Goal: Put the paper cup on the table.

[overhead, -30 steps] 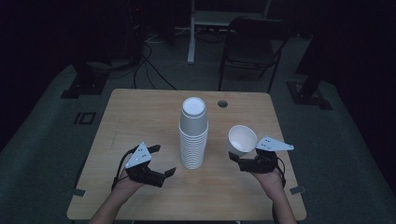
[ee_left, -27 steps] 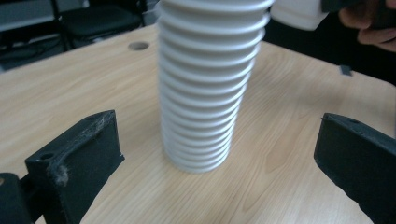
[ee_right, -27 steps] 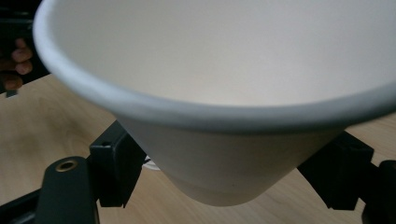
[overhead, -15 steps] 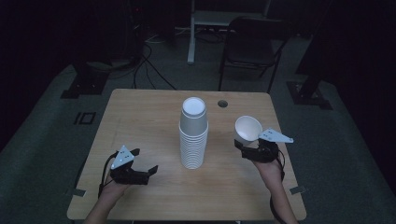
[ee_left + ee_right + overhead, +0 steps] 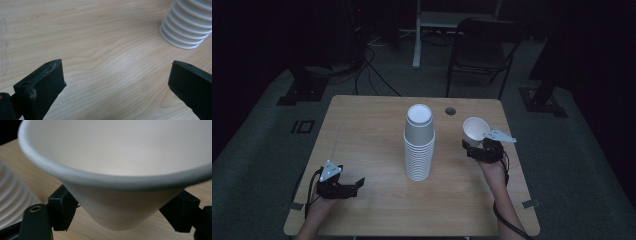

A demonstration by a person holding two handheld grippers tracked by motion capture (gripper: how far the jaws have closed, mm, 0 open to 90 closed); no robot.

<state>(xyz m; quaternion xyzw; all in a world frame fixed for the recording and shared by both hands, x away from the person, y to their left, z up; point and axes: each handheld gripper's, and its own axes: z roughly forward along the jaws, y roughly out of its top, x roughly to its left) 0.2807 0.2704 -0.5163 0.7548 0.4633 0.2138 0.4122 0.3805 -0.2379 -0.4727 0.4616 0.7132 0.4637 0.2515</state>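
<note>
Wooden table (image 5: 362,125), light grain, with a small round hole (image 5: 451,110) near its far edge. Stack of white cups (image 5: 419,145) — upside down at mid-table, bases up, long axis vertical, rims stepped down to the tabletop; its lower rims also show in the left gripper view (image 5: 185,27). Single white cup (image 5: 475,129), over the right part of the table, just right of the stack and apart from it — mouth up and tipped a little toward the person, long axis near upright, narrow base downward. Right gripper (image 5: 479,150): jaws half-closed on the lower wall of this cup, one on each side (image 5: 120,217). Left gripper (image 5: 354,185): near the front-left of the table, jaws spread wide with bare wood between them, nothing held.
</note>
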